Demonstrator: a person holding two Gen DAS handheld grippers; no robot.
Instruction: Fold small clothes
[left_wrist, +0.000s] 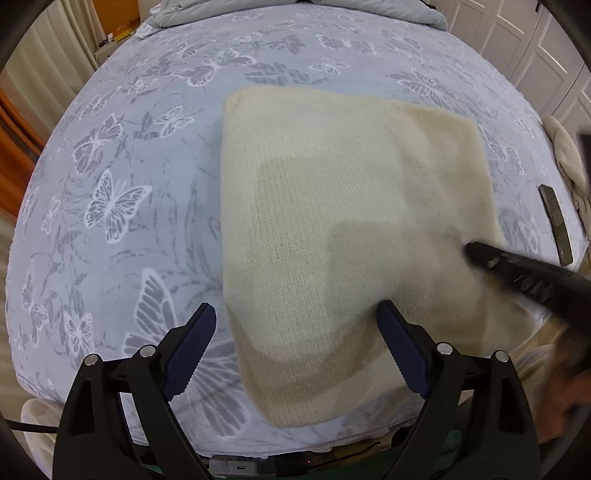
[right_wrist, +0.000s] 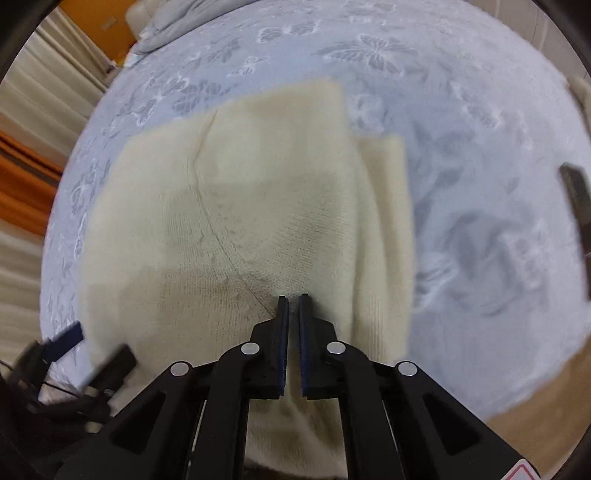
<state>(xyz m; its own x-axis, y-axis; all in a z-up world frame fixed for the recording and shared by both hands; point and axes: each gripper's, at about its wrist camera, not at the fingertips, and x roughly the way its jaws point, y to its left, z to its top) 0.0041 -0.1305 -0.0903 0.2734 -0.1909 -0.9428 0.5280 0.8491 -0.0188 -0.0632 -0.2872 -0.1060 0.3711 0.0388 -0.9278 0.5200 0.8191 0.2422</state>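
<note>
- left gripper (left_wrist: 297, 325) has its blue-padded fingers spread wide apart and nothing between them; it hangs over the near edge of the cream knitted garment (left_wrist: 343, 229), one finger above the knit, the other above the pale blue butterfly-print bedspread (left_wrist: 122, 177)
- right gripper (right_wrist: 293, 301) looks pinched together on the cream knit; only a thin sliver of gap shows between the pads, and the fabric bunches right at its tips
- garment is folded into a rough rectangle lying on the bedspread just ahead of both grippers; from the right wrist view a second layer pokes out on its right side
- dark slim bar-shaped object (left_wrist: 556, 225) sits on the bedspread off to the right of the garment, apart from it; can't tell what it is
- rumpled grey bedding (left_wrist: 177, 14) at the far end
</note>
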